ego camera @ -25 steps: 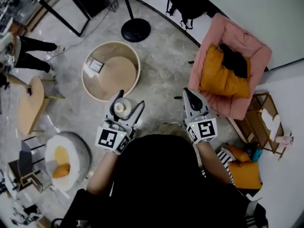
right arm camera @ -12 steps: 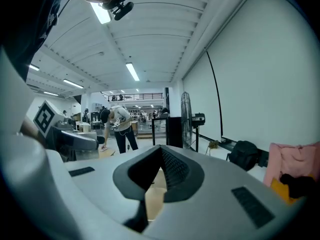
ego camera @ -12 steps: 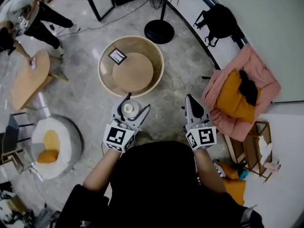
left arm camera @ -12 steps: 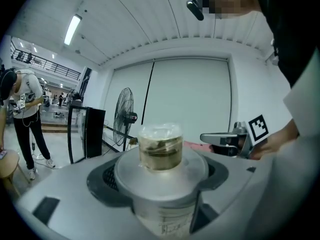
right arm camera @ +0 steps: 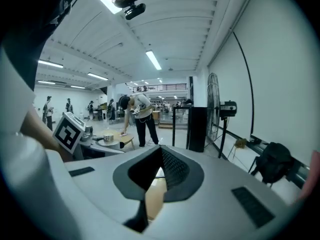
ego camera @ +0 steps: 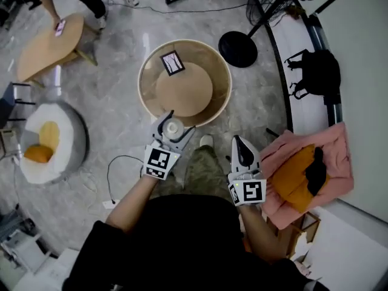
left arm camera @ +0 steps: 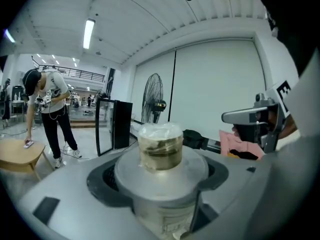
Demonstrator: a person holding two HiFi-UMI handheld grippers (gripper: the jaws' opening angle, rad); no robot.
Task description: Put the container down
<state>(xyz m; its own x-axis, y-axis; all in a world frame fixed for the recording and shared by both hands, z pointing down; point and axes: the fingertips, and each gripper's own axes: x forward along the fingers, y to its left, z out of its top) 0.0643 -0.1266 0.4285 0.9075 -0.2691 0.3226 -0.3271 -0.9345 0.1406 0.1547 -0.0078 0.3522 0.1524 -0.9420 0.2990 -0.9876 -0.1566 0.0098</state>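
The container [ego camera: 173,127] was a small pale jar with a broad grey lid and a clear, film-covered cap on top. It sat between the jaws of the left hand-held gripper [ego camera: 176,126], just left of the middle of the head view. There it hung over the near rim of the round wooden bench [ego camera: 145,71]; whether its base touched the wood could not be told.

It looked rigid and fairly light, with smooth sides that might slip under a weak grip. The clear cap seemed thin and easy to dent, and the lid might only sit loose. The body under the lid's overhang was therefore judged the safest place to take hold, never the cap.

The left gripper view showed that hold: the jaws stood wide apart, one on each side of the body below the lid, pressing on it, with the jar upright.

The right hand-held gripper [ego camera: 241,145] hung to the right of centre in the head view, off the bench. Its jaws were brought together with nothing between them.
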